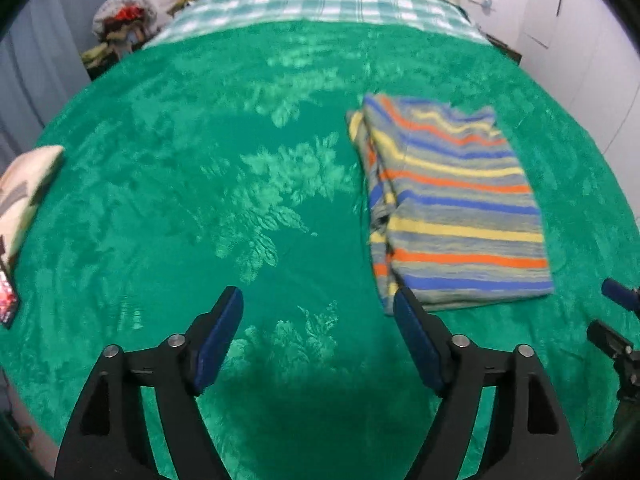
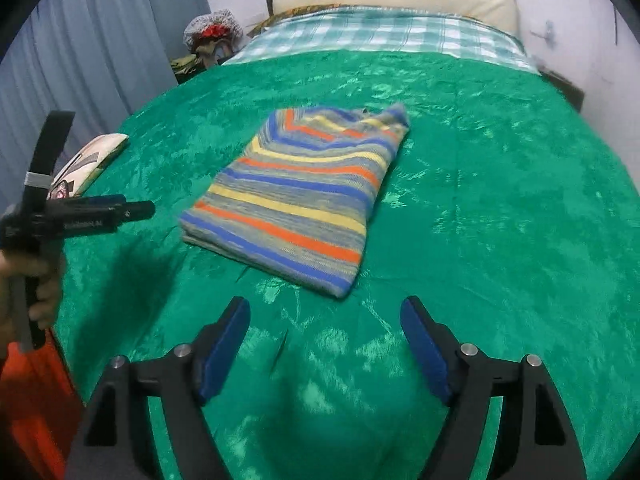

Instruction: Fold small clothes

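Only the right view shows the person's hand gripping the wide-open, empty left hand-held gripper.

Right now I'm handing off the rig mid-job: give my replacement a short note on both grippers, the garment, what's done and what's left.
Left gripper: open, empty, over bare green bedspread, striped garment to its right.
Right gripper: open, empty, just short of the garment's near edge.
Striped garment: lying folded in a compact rectangle on the bedspread, touched by neither gripper.
Done: this piece looks folded.
Left: probably only check the layered edge; no other unfolded small clothes visible on the bed.
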`<state>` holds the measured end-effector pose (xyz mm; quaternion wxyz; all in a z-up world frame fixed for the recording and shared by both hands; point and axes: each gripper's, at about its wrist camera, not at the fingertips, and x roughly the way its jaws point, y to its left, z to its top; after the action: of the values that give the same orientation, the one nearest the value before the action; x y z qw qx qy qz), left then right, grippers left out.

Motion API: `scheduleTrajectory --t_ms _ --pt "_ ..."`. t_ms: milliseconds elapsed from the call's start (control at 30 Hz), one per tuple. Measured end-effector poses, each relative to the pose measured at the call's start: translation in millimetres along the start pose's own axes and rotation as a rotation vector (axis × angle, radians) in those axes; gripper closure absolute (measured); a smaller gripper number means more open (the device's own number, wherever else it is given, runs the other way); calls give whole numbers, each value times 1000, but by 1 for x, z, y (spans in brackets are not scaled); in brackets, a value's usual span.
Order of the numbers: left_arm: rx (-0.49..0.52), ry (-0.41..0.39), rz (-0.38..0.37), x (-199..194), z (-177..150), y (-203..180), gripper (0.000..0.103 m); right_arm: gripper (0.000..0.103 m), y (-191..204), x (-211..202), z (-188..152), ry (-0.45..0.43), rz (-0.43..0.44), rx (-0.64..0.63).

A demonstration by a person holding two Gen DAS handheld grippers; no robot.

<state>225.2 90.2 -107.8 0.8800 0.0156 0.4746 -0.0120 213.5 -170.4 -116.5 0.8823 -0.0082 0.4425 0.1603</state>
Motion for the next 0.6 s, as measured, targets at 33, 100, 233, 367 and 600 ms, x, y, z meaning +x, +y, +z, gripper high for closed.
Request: scheduleTrajectory --t_ms 33,100,233,367,600 --pt "1 -13 2 -4 2 -1 20 26 1 -4 -2 1 -3 10" --pt "8 -33 6 -14 5 -6 19 26 2 -7 -1 3 -3 29" --pt "20 -62 14 -31 10 -10 19 26 5 -18 -3 -6 -4 40" --pt "22 -80 17 -41 9 -14 17 21 10 -33 -11 -12 -7 43" --pt "-15 -44 -23 -37 -23 -17 14 10 8 -44 -29 1 -32 98"
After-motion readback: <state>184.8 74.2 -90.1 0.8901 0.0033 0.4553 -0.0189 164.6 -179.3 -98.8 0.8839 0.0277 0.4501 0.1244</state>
